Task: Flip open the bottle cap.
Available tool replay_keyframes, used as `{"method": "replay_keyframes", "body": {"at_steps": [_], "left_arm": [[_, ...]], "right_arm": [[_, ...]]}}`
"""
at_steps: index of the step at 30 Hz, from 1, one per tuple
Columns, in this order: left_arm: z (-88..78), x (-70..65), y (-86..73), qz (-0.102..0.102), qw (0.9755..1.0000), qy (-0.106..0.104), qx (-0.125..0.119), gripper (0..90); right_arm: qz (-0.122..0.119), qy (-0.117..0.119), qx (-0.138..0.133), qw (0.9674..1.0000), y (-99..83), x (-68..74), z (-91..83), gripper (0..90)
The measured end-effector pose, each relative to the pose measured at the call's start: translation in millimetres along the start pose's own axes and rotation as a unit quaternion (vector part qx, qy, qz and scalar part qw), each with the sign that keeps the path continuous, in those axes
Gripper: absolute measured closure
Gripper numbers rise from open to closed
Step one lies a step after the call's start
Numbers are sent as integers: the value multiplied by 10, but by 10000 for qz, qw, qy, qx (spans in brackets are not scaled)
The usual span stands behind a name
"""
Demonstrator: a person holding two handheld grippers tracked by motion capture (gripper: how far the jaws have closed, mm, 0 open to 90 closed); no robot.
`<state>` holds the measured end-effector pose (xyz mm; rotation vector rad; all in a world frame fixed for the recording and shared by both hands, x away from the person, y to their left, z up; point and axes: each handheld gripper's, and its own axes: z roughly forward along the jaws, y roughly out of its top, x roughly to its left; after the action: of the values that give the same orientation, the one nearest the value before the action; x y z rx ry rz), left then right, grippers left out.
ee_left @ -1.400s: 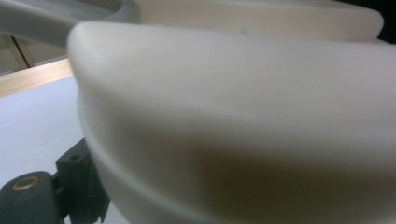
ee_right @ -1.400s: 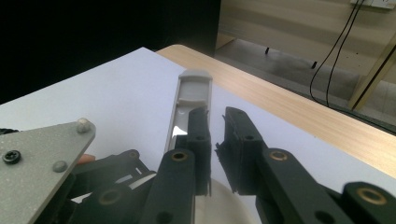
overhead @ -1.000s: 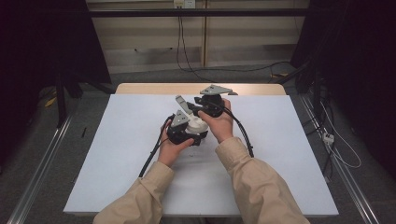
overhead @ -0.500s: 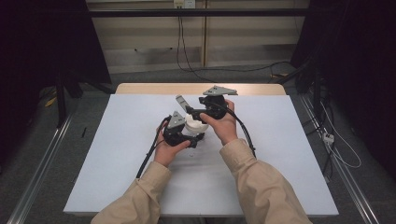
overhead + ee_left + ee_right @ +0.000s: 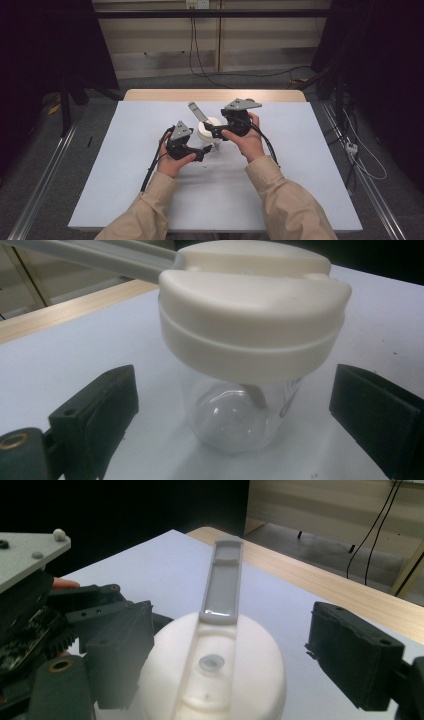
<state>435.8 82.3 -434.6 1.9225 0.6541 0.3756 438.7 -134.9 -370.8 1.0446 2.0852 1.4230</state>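
The left gripper (image 5: pixel 204 151) sits low, jaws spread clear of the clear plastic jar (image 5: pixel 235 415); its cream flip-top lid (image 5: pixel 210 128) (grey flap raised) stands mid-table between 2 right gripper (image 5: pixel 209 131) jaws, just opened, untouching; the white table (image 5: pixel 310 165) lies bare rightward.

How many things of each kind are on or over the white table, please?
Clear jar with cream lid: 1
Grey flip handle on the lid: 1
Hand-held grippers: 2, left gripper and right gripper, both open beside the jar
Total: 4
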Motion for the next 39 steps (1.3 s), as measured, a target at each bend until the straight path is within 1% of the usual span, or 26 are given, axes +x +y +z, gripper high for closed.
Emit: {"method": "replay_keyframes", "body": {"at_steps": [2, 3, 5, 6, 9, 10, 11, 14, 17, 20, 22, 26, 28, 31, 33, 34, 37, 38, 39], "left_arm": [[-42, 20, -1, 34, 10000, 1, 10, 52], [-64, 23, -4, 3, 10000, -16, -7, 52], [-104, 30, -11, -11, 10000, -8, -39, 52], [-121, 35, -13, 20, 10000, 12, -45, 52], [-170, 43, -26, -3, 10000, 0, -49, 52], [-181, 42, -32, -47, 10000, -5, -61, 52], [-193, 45, -38, -4, 10000, 7, -29, 52], [-211, 51, -70, -51, 10000, -65, 6, 53], [-248, 74, -90, -98, 9999, -19, 9, 55], [-302, 93, -103, -84, 10000, 9, 8, 54], [-333, 100, -121, -127, 9999, -15, -18, 54], [-385, 109, -162, -157, 9999, 2, 27, 54], [-408, 113, -179, -136, 9999, 18, 41, 54], [-443, 114, -208, -149, 9999, 6, 76, 55], [-470, 121, -225, -130, 9999, 25, 103, 55], [-487, 123, -234, -159, 9998, 15, 89, 55], [-542, 138, -251, -157, 9998, 39, 82, 55], [-557, 138, -258, -213, 9998, 19, 58, 55], [-572, 143, -264, -194, 9998, 21, 65, 55]], "right_arm": [[-48, 5, 13, 10000, -18, -1, -45, 173], [-66, 5, 25, 10000, -31, -1, -66, 166], [-35, 29, 35, 10000, -63, -2, -108, 156], [-42, 37, 31, 10000, -83, -5, -125, 156], [-46, 45, 73, 10000, -147, -16, -174, 141], [-26, 44, 95, 9999, -168, -19, -189, 134], [-30, 45, 90, 9999, -190, -23, -203, 134], [-18, 11, 86, 10000, -251, -31, -251, 124], [-20, 2, 70, 10000, -313, -40, -299, 121], [-57, -9, 165, 9998, -386, -43, -339, 117], [-71, 6, 197, 9998, -437, -44, -367, 116], [-49, 14, 231, 9997, -534, -43, -416, 113], [7, 32, 227, 9997, -577, -43, -441, 113], [-30, -18, 277, 9996, -636, -50, -480, 111], [5, -24, 288, 9996, -675, -62, -506, 112], [10, -28, 284, 9996, -693, -69, -519, 112], [36, -63, 299, 9995, -746, -92, -559, 111], [45, -85, 290, 9995, -761, -97, -572, 111], [13, -106, 307, 9995, -775, -104, -588, 111]]}}
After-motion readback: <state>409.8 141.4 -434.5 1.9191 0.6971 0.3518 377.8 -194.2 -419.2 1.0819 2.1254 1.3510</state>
